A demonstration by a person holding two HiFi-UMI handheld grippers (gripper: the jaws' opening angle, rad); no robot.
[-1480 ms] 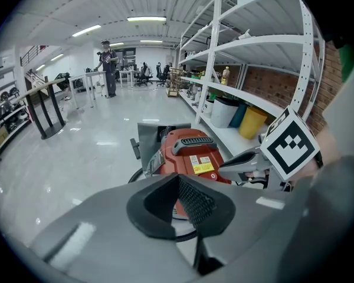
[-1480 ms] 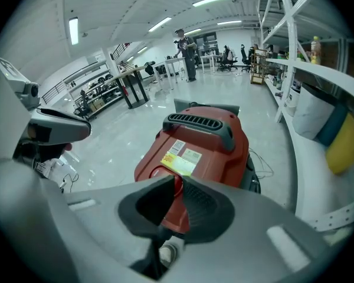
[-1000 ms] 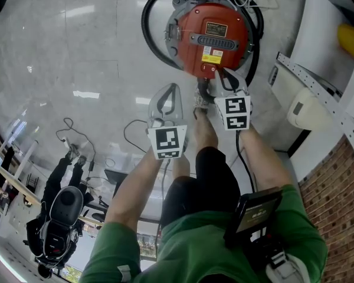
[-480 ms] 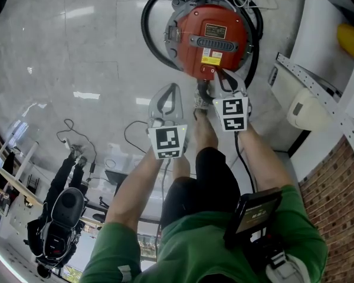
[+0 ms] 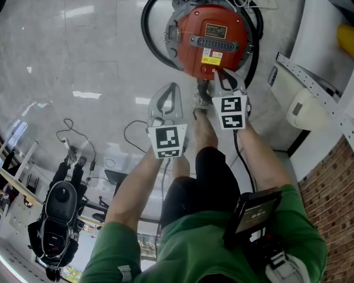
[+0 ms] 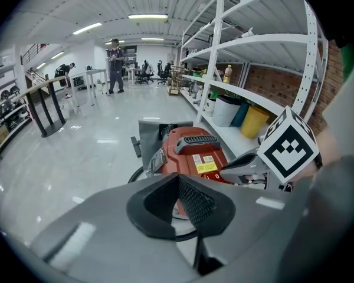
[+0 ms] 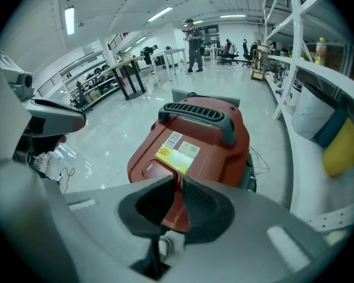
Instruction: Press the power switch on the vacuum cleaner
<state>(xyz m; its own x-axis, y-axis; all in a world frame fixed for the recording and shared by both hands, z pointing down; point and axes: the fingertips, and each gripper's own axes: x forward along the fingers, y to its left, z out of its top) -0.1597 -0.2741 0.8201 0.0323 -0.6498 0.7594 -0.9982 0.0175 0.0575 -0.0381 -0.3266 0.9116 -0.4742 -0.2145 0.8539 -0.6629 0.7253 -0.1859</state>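
The red vacuum cleaner (image 5: 209, 37) stands on the floor (image 5: 76, 52). The right gripper (image 5: 220, 75), jaws pressed together and empty, points at the cleaner's near edge below the yellow label (image 5: 211, 56). The left gripper (image 5: 170, 90), jaws likewise together and empty, hangs over the floor just short of the cleaner.

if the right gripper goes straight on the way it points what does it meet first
Most likely the red vacuum cleaner: the right gripper, jaws together, points at its near end by the yellow label.
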